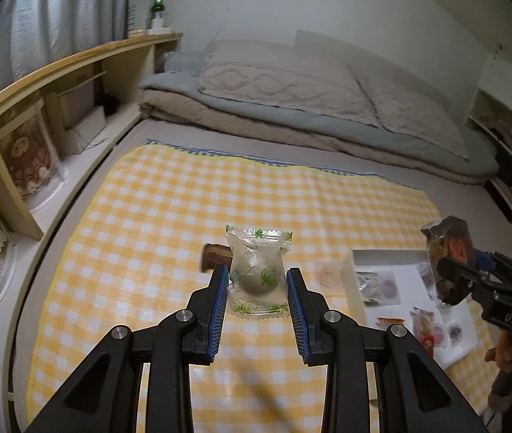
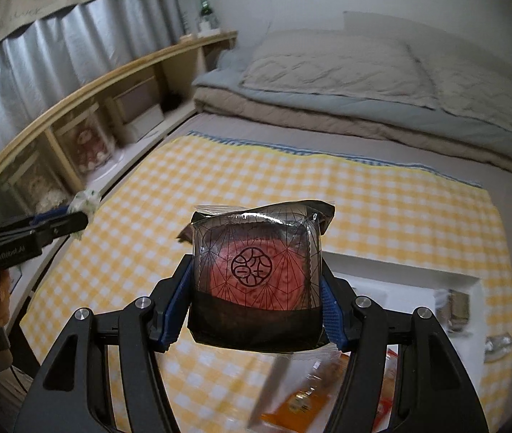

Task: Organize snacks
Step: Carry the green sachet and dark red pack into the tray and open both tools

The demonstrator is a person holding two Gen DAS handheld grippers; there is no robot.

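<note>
Right wrist, "GenRobot.AI", maybe, on left tongs [image 2: 75,222]

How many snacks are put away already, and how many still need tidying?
Done: several snacks already lie in the white tray. In hand: the left gripper holds a clear, green-printed sweet; the right gripper holds a dark packet with a red cake. Left: a brown snack and a pale one on the checked mat.

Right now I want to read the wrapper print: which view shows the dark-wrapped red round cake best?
The right wrist view: the dark-wrapped red round cake faces the camera. The left wrist view shows it small, at an angle.
</note>
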